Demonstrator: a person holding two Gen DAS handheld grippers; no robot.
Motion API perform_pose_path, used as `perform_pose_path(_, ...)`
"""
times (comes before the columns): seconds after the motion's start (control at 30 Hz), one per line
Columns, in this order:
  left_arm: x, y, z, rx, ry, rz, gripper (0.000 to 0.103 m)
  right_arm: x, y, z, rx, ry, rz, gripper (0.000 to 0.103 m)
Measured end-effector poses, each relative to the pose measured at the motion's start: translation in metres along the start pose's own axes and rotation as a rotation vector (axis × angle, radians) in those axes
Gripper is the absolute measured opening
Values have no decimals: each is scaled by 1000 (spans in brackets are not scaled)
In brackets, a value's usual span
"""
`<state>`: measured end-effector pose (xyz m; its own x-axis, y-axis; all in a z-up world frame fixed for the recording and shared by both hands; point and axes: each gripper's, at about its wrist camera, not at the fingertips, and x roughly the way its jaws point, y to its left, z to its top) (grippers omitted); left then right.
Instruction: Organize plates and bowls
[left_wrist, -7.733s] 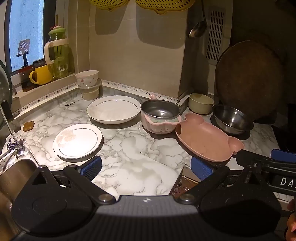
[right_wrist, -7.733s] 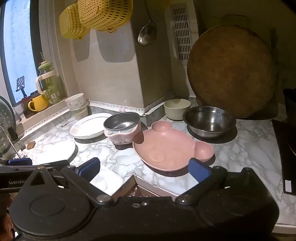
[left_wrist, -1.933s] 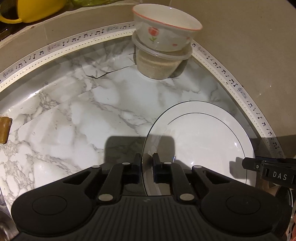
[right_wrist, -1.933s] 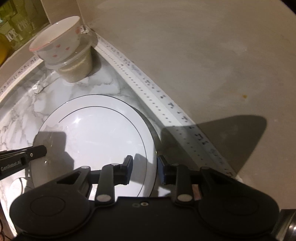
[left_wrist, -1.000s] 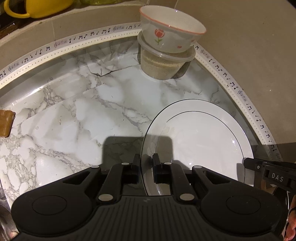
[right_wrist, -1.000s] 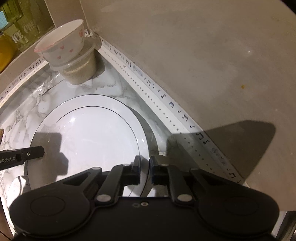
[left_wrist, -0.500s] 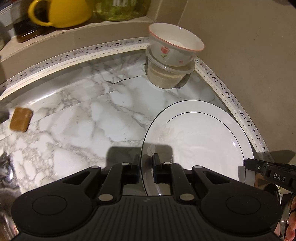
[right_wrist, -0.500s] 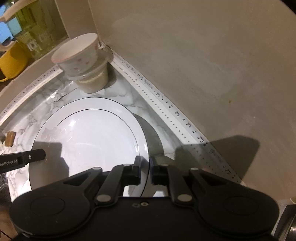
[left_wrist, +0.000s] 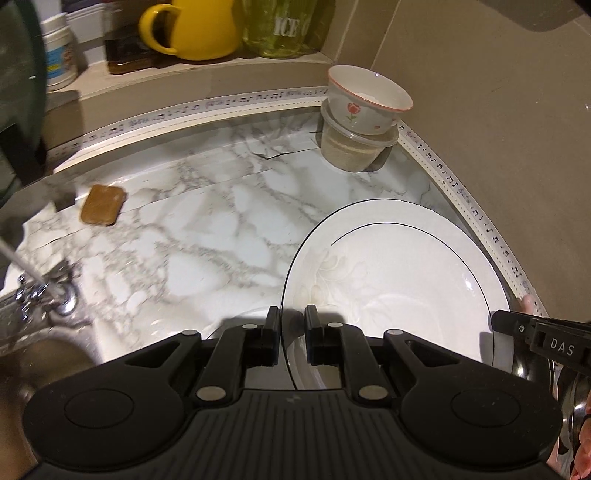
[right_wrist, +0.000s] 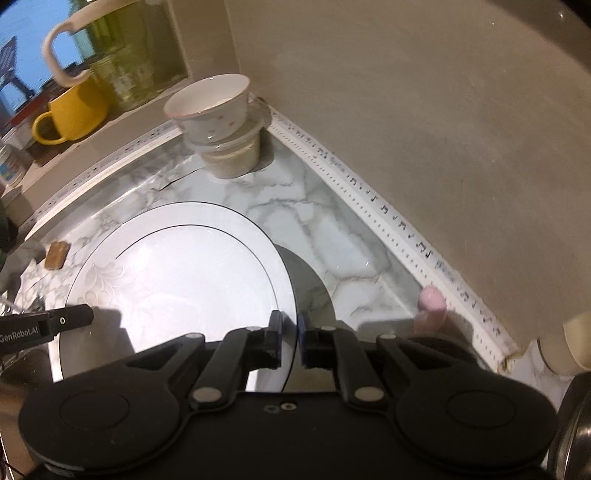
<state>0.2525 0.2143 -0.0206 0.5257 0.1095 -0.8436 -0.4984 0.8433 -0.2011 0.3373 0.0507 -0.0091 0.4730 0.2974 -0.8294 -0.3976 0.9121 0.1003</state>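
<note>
— Where's the plate (left_wrist: 399, 280)?

— Lifted off the counter (left_wrist: 192, 236), near the right wall. Left gripper (left_wrist: 289, 334) pinches its left rim, right gripper (right_wrist: 289, 341) its right: probably steadier carrying.

— That bowl (left_wrist: 365, 99)?

— Far corner, stacked on a tub (left_wrist: 351, 151).

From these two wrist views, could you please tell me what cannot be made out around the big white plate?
- Near edge of the big white plate: both views, covered by the left gripper and right gripper clamped on its rim.
- Smaller plate: left view, only a sliver shows past the left gripper's body.
- Metal bowl: right view, cut off by the frame edge.
- Contents of the flowered bowl: too dim to tell.
</note>
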Motion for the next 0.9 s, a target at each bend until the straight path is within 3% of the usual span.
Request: perform_pose_path(0.9, -72, 29, -128, 9, 23, 2, 13, -76, 30, -130, 29, -28, -22, 8)
